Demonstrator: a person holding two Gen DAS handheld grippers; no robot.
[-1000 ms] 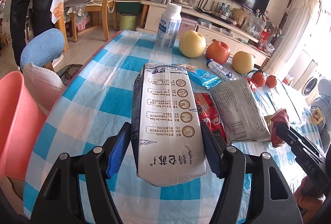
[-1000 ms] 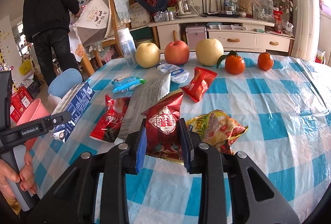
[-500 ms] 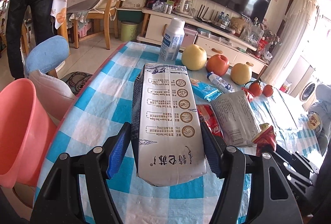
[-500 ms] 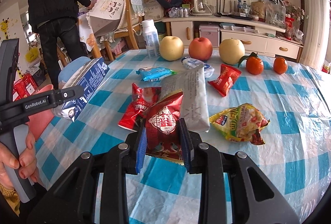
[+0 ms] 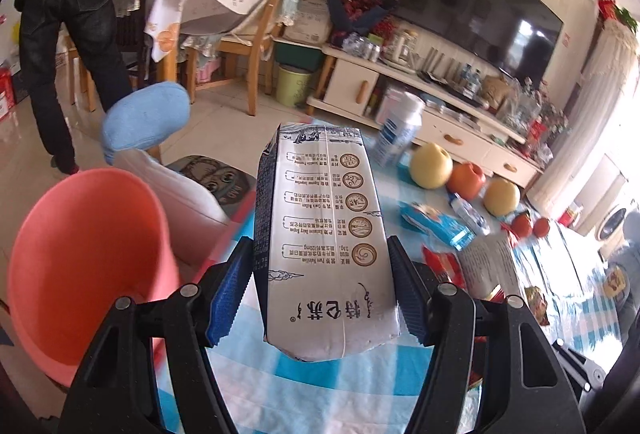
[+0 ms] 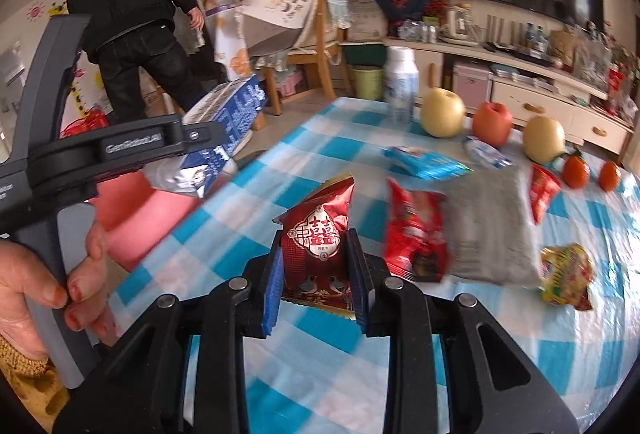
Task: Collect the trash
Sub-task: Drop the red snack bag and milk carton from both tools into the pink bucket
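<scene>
Both pairs of fingers are clenched on trash. On our left gripper (image 5: pixel 320 294), the blue fingers (image 5: pixel 228 298) press the two long sides of a silver-and-blue milk carton (image 5: pixel 326 242), which is lifted above the edge of the checked surface (image 5: pixel 340 386) with its printed face up. From the right wrist view we see the same carton (image 6: pixel 224 125) at 10 o'clock, tilted, above the pink bin (image 6: pixel 136 218). In the left wrist view this pink bin (image 5: pixel 84 266) opens at 9 o'clock, beside the surface and lower than the carton.

Our right gripper (image 6: pixel 316 282) holds a small red snack packet (image 6: pixel 320 238) upright between its fingers (image 6: pixel 272 290), above the blue-and-white surface (image 6: pixel 520 346). Other wrappers lie on the surface at 2 o'clock of this packet: a red wrapper (image 6: pixel 416 230), touching a grey bag (image 6: pixel 492 230), a light blue wrapper (image 6: pixel 424 159) further back, and a yellow wrapper (image 6: pixel 566 274) at 3 o'clock. Behind them stand two pears (image 6: pixel 442 113), an apple (image 6: pixel 492 123) between them, and a white bottle (image 6: pixel 400 85).
</scene>
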